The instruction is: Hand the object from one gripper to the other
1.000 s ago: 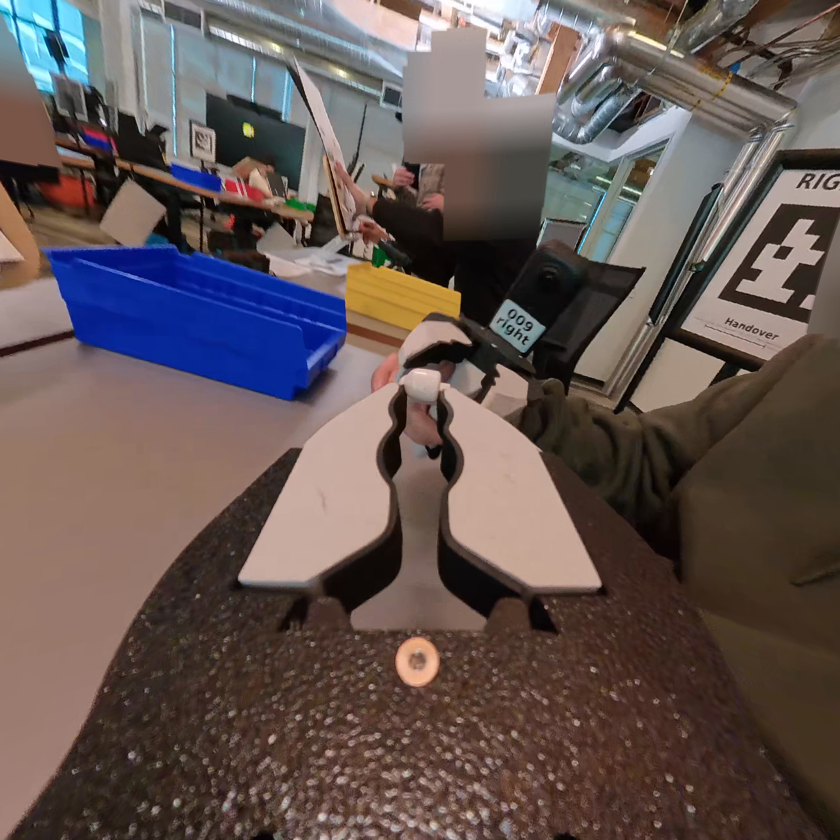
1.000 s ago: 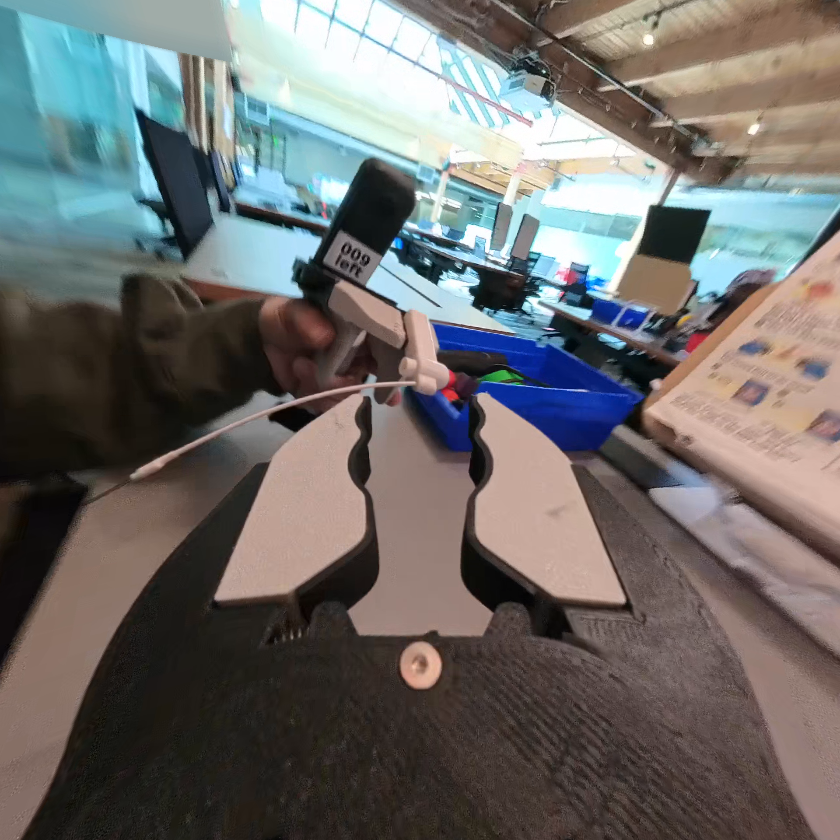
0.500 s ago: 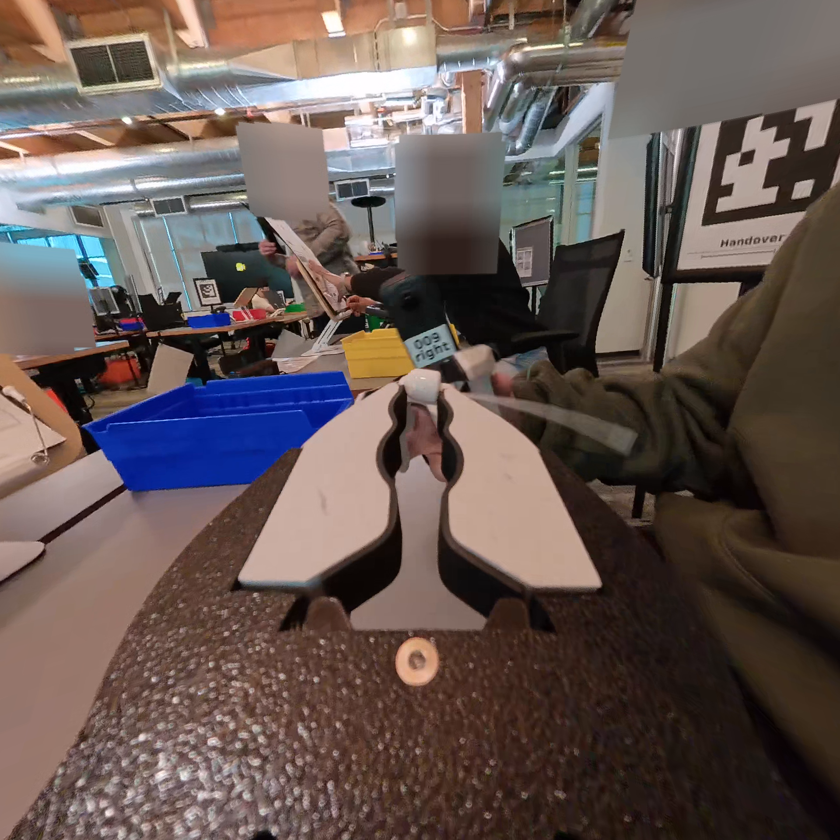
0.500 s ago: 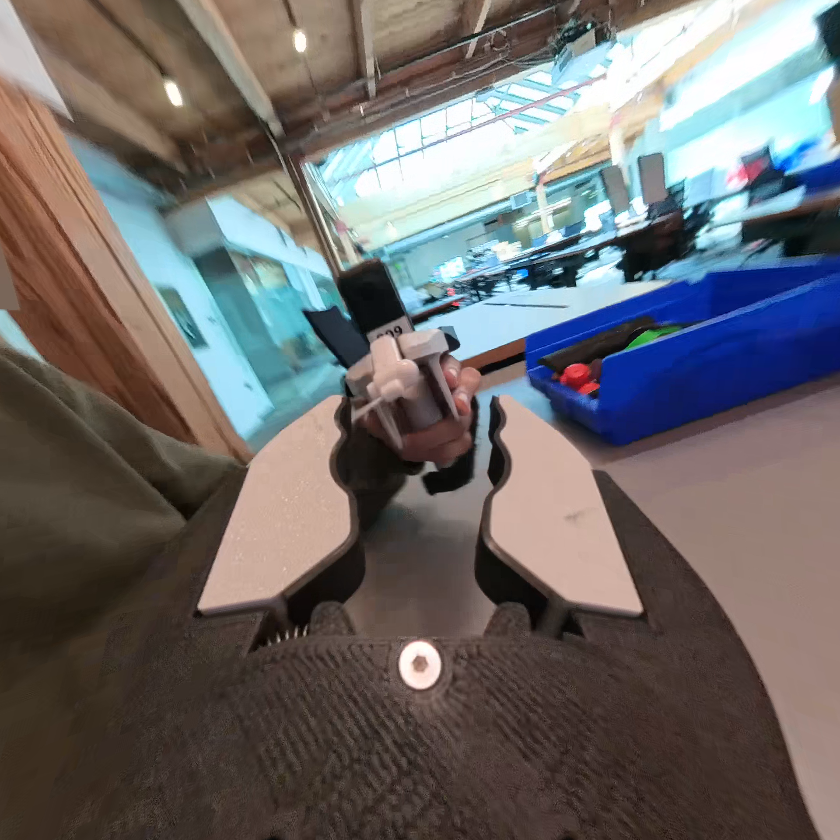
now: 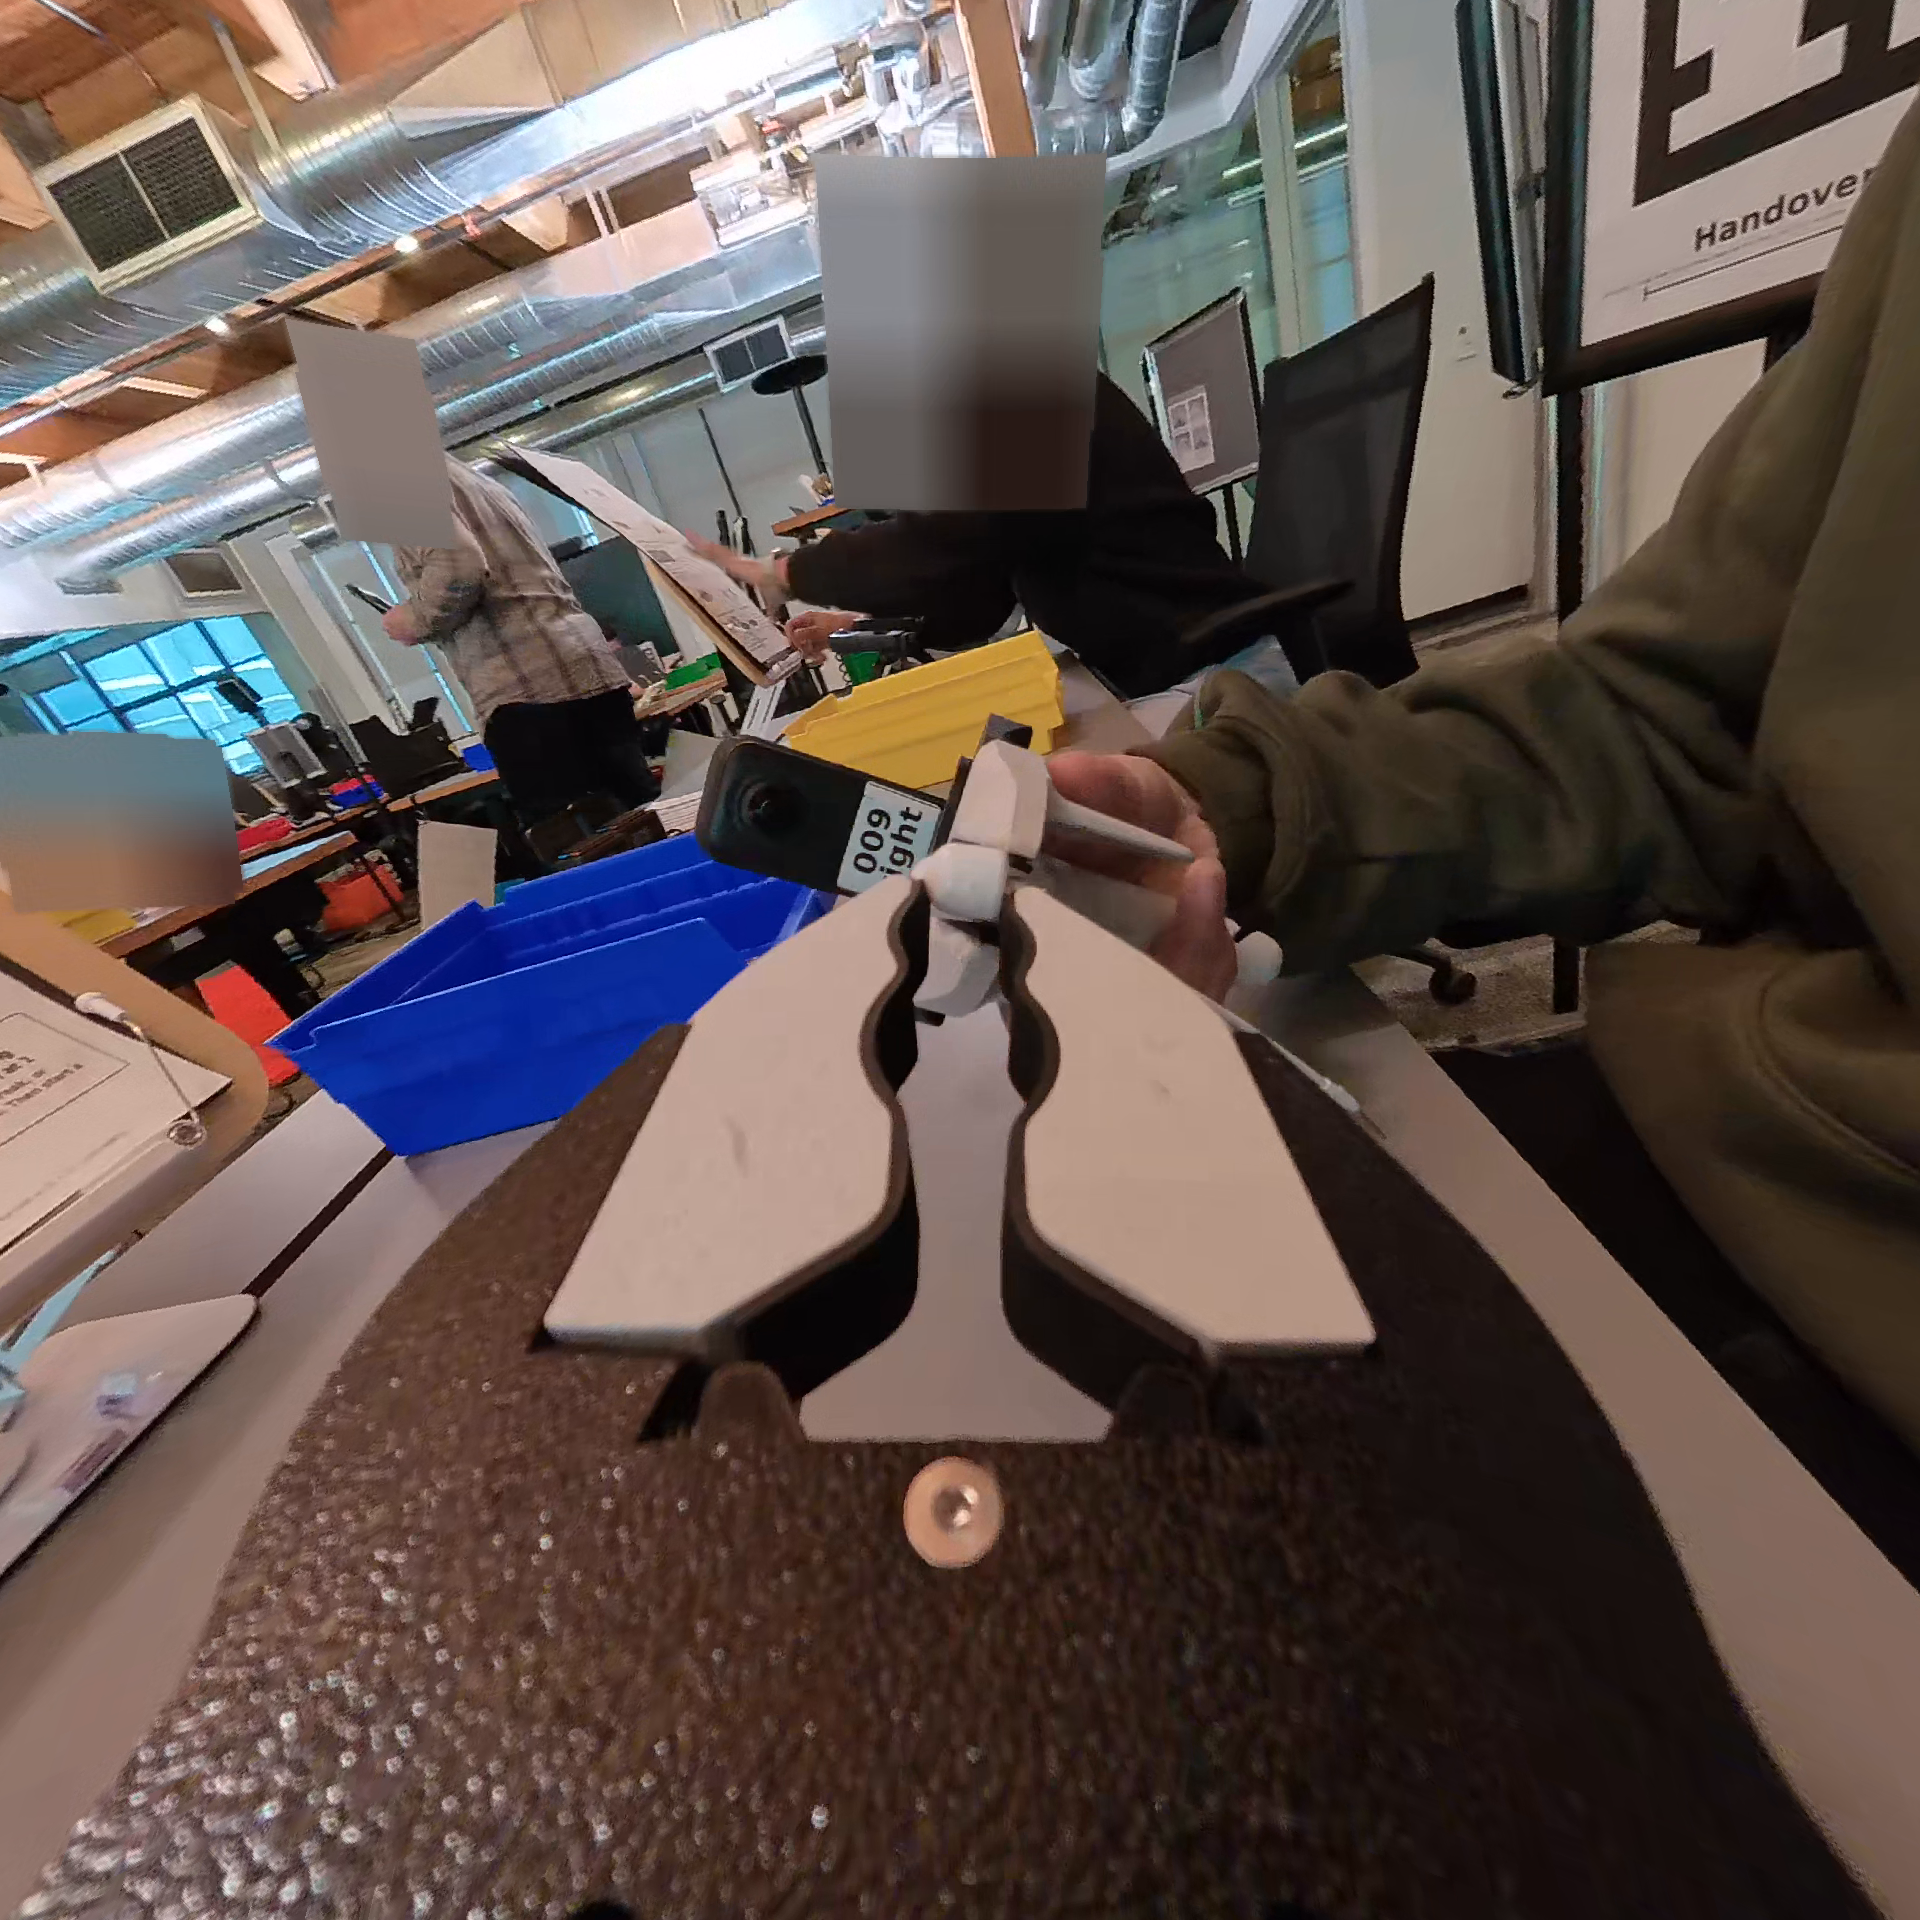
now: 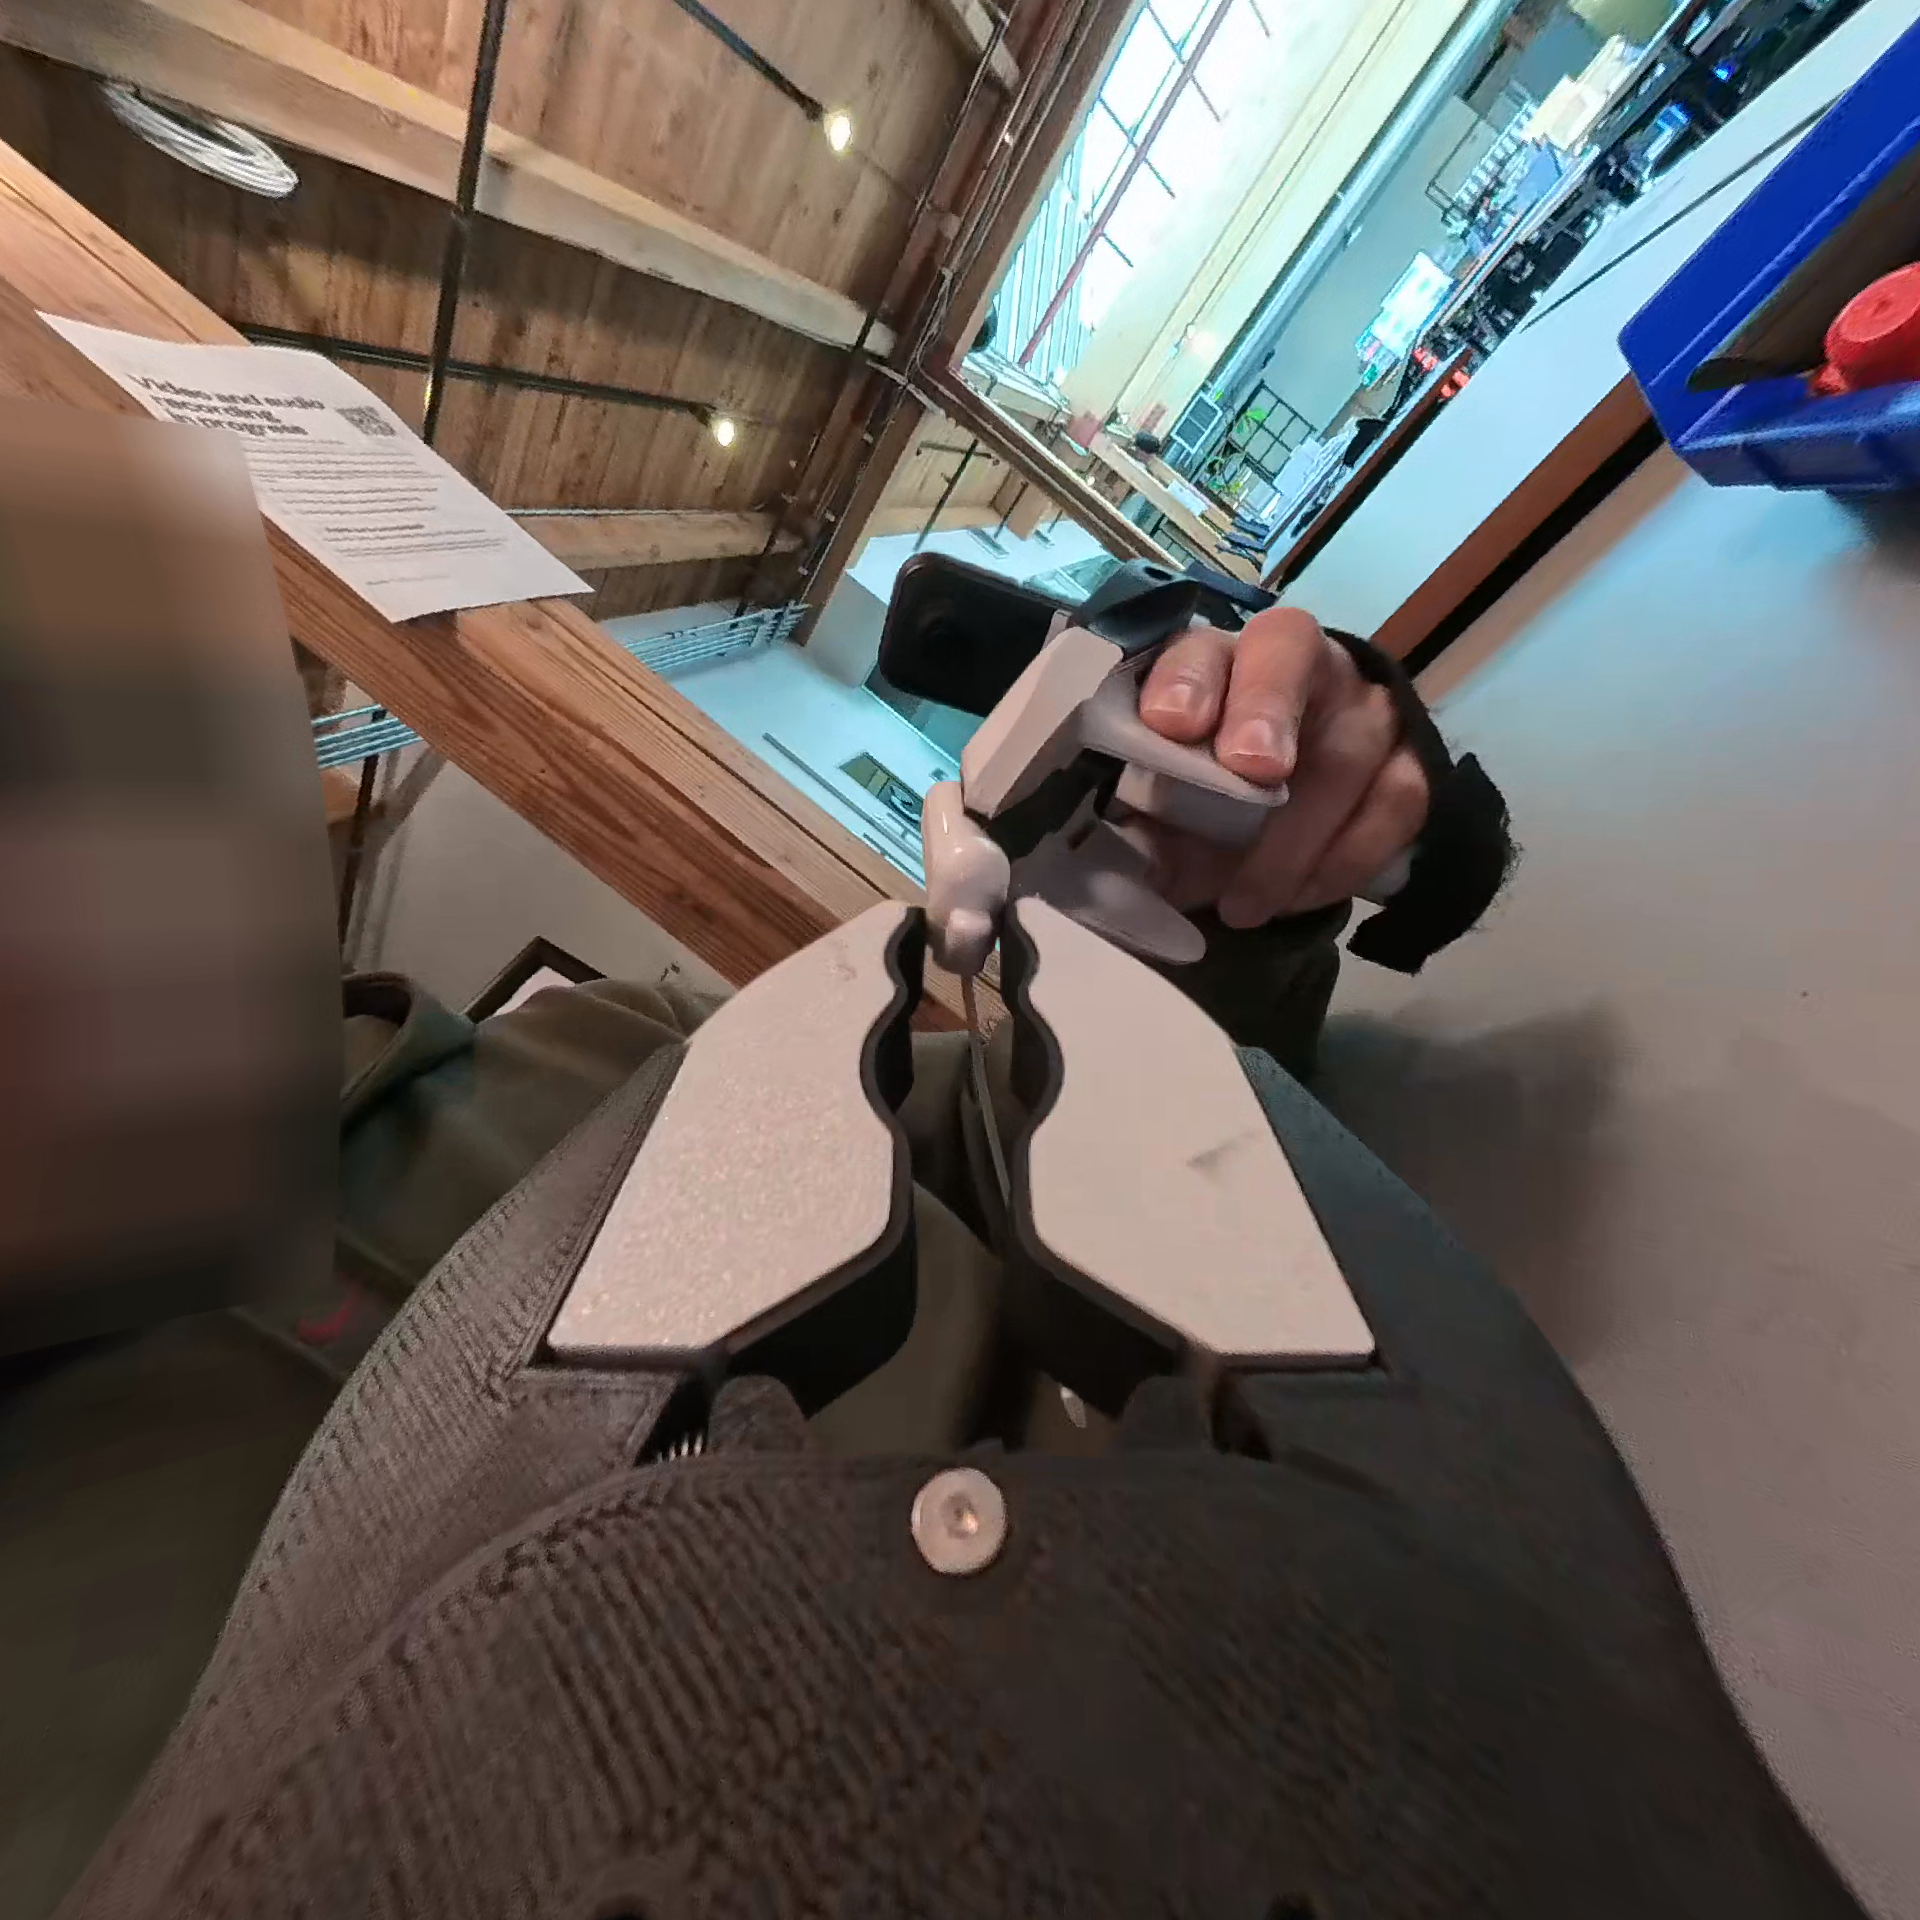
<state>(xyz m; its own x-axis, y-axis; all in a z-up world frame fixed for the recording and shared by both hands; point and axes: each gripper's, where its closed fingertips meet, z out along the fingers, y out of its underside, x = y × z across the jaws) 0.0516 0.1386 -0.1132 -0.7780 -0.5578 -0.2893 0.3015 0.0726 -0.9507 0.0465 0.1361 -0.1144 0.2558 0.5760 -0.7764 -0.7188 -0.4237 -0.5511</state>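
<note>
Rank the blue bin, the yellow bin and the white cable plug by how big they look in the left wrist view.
1. blue bin: clearly the largest.
2. yellow bin: looks smaller, but it sits farther back, so its true size against the blue one is unsure.
3. white cable plug: smallest, though nearest the camera, at the tips of the left tool.

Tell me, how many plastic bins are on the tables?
2 for sure: a blue bin on the near table, left of the left gripper, and a yellow bin behind it. More may sit hidden on the far desks.
</note>
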